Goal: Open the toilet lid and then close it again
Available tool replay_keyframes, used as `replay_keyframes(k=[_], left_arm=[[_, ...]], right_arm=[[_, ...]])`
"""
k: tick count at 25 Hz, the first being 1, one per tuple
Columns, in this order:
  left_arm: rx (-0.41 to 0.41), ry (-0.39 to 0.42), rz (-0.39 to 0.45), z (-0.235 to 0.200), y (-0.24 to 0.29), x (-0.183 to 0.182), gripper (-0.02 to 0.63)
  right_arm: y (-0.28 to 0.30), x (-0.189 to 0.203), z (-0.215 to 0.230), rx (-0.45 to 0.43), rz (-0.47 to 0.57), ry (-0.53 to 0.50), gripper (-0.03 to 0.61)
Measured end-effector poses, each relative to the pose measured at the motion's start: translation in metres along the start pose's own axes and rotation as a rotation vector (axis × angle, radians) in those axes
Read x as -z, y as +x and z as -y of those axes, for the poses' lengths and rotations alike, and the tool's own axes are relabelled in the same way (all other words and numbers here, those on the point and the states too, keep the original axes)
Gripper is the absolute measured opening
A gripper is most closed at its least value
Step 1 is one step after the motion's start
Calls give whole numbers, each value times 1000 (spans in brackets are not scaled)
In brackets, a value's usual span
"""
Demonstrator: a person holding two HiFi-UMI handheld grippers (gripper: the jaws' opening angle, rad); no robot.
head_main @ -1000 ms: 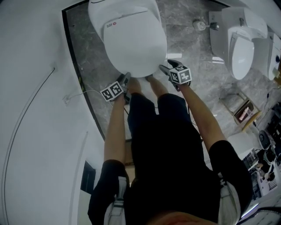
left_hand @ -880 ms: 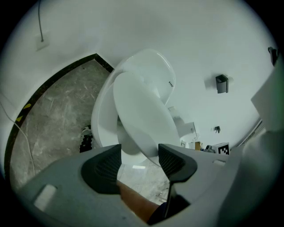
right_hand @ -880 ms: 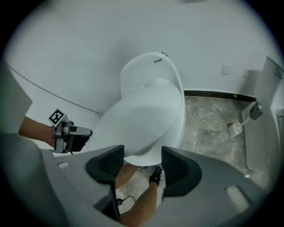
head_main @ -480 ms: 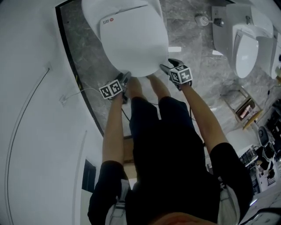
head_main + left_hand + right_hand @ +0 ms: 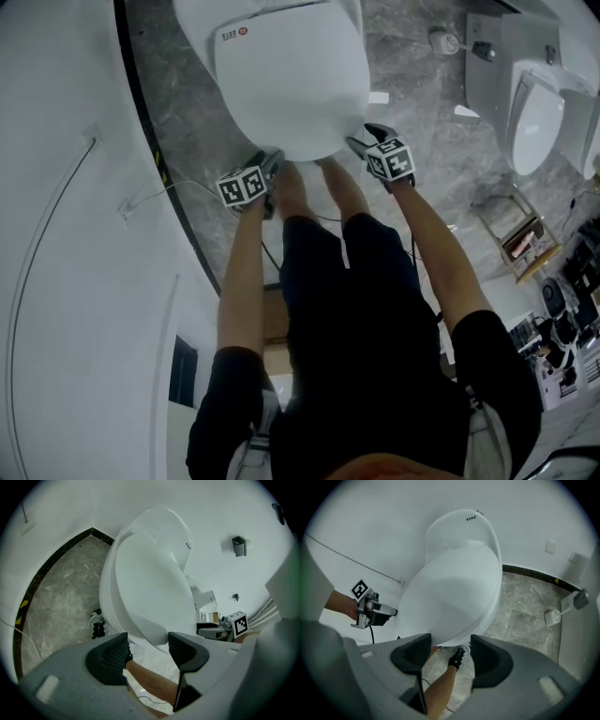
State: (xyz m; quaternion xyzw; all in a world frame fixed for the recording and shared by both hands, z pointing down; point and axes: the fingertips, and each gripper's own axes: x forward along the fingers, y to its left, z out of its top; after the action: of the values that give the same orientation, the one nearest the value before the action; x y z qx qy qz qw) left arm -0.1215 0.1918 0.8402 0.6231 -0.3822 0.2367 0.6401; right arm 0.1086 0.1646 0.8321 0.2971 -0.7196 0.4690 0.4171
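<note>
Left gripper: released, jaws wide apart and just been opening, nothing pinched between the pads. Front rim of the toilet lid shows past the gap. Contact with either pad cannot be told. A bare leg crosses underneath.

Right gripper: also released, jaws spread, nothing held. The same front rim sits just beyond its tips, with a black shoe on the floor below.

Head view: the two grippers flank the nose of the toilet, the left one at the front-left edge and the right one at the front-right, both angled down toward the rim. Marker cubes face upward.

Lid is down, lying closed over the bowl. A small label with a red mark sits near its hinge end.

Person stands tight against the front of the toilet, both arms stretched toward it.

Grey marbled floor surrounds the toilet. White curved wall lies to the toilet's left, with a thin cable running along it. A second toilet stands well apart to the right.
</note>
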Motion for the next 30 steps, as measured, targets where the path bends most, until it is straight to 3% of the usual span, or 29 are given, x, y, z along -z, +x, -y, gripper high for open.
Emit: replay_keyframes(k=[16,21,30], left_arm=[[3,17,-47,-36,42,5,264],[3,58,-78,-42,52,3,264],[-4,79,-94,-45,55,2,268]], right_arm=[[53,12,18,26,-136,-84,265],[65,13,22,48,-161,-108,259],[74,16,26,69,-185,-83,256]])
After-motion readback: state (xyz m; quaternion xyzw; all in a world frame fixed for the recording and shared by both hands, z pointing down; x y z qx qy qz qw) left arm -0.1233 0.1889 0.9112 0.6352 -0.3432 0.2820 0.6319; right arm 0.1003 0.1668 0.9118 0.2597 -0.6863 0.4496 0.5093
